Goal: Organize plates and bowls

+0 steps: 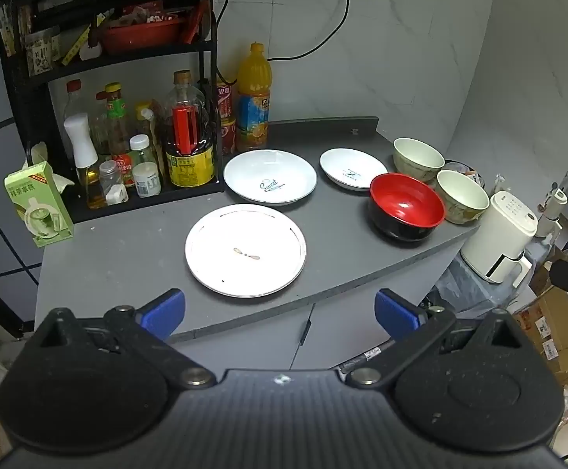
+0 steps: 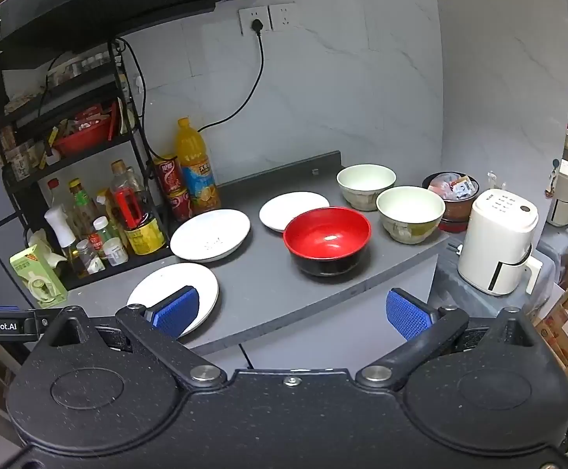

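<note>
On the grey counter (image 1: pixel 135 258) lie a flat white plate (image 1: pixel 245 250) near the front, a deep white plate marked "Sweet" (image 1: pixel 270 177) behind it, and a smaller white plate (image 1: pixel 353 174) to the right. A red and black bowl (image 1: pixel 406 206) and two cream bowls (image 1: pixel 418 155) (image 1: pixel 462 196) stand at the right end. My left gripper (image 1: pixel 280 310) hangs open before the counter's front edge, holding nothing. In the right wrist view, my right gripper (image 2: pixel 292 310) is open too, off the front edge, below the red bowl (image 2: pixel 327 240) and the flat plate (image 2: pixel 174 293).
A black rack (image 1: pixel 100 58) with several sauce bottles fills the counter's left back, with an orange juice bottle (image 1: pixel 253 97) and a green carton (image 1: pixel 40 205) beside it. A white appliance (image 1: pixel 499 230) and cardboard boxes (image 1: pixel 557 332) stand right of the counter. A cable hangs down the wall.
</note>
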Demonstrator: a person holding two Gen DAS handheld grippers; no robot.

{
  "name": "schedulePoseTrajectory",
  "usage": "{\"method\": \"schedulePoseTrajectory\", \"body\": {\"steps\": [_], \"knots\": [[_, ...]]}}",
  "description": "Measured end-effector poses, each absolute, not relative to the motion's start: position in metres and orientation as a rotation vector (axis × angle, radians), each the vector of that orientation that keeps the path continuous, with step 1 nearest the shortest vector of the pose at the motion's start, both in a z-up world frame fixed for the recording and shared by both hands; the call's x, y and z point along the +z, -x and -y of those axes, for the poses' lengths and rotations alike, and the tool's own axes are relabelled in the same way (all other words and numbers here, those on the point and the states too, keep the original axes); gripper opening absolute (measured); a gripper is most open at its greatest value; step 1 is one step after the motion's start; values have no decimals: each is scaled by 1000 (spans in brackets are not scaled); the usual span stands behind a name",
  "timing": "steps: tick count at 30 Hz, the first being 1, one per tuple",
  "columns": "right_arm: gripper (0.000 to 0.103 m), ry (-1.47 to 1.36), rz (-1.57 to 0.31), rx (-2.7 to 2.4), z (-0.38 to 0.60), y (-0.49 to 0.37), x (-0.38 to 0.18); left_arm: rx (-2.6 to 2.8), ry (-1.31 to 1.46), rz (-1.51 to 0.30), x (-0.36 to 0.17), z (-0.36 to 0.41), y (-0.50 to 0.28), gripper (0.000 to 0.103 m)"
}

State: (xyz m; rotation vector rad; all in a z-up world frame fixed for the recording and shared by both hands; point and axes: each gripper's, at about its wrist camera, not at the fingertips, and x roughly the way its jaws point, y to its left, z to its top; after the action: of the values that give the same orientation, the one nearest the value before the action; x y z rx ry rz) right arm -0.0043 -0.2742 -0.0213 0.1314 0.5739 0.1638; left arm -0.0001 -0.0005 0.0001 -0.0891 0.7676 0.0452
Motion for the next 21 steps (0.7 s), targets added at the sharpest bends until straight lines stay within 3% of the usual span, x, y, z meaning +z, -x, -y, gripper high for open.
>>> {"method": "schedulePoseTrajectory", "body": {"steps": [21], "knots": [[103, -126, -581, 202, 267, 3, -18, 72, 116, -764, 1, -10, 7, 102]]}}
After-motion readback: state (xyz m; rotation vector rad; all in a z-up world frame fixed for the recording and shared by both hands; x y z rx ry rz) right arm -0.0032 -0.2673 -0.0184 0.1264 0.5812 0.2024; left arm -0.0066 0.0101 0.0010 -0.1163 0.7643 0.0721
